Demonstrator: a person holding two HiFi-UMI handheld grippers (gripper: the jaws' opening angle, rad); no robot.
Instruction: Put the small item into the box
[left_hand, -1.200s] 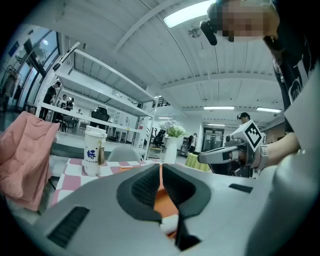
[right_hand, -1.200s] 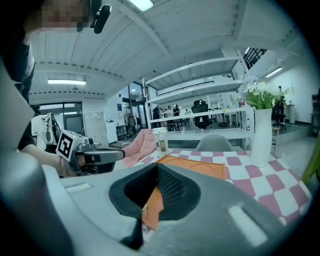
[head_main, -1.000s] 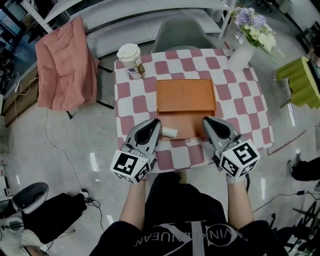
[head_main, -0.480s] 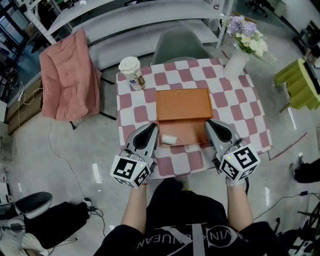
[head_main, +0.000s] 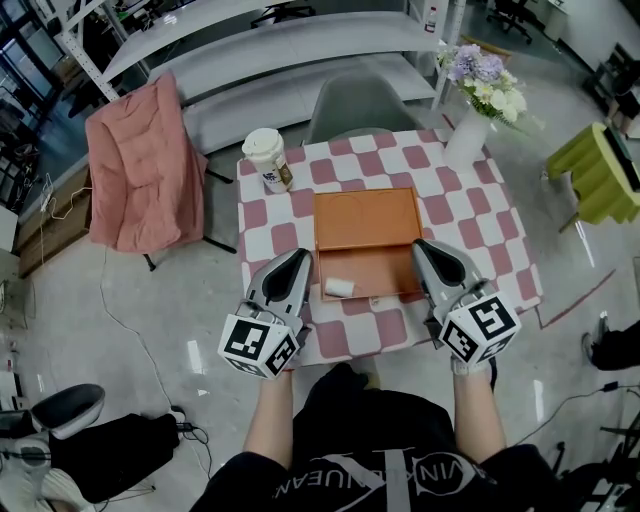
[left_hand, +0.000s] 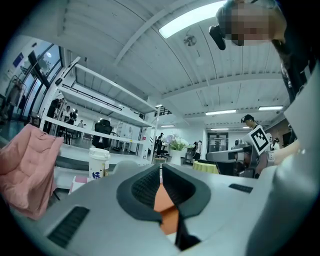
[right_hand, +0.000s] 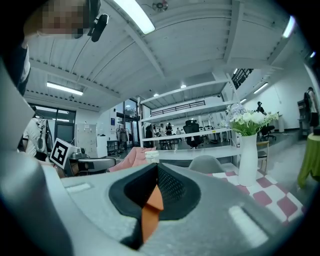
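**A:** How do your 2 tongs stand?

**B:** Both are pressed together with nothing gripped. In each gripper view my jaws meet at the tips. Only a sliver of orange shows through the gap beneath them.

**A:** Where are they?

**B:** They are low over the near side of the desk (head_main: 480, 230), which has a pink-and-white chequered cloth. My left tongs (head_main: 302, 258) point at the left edge of the orange box (head_main: 365, 215). My right tongs (head_main: 423, 248) point at its right edge. Whether either tip touches the box, I cannot tell.

**A:** And the small item?

**B:** From the head view the box shows 2 orange parts, a farther and a nearer. The small white item (head_main: 338, 287) lies in the nearer part, toward its left side. It is just beside my left tongs but apart from them, and well apart from my right tongs.

**A:** What else is on the desk?

**B:** A lidded paper cup (head_main: 266, 158) stands at the far left corner. A white vase of flowers (head_main: 468, 135) stands at the far right corner. A grey chair (head_main: 358, 100) sits behind the desk, and a pink cloth (head_main: 140, 165) is draped over a seat off to the left.
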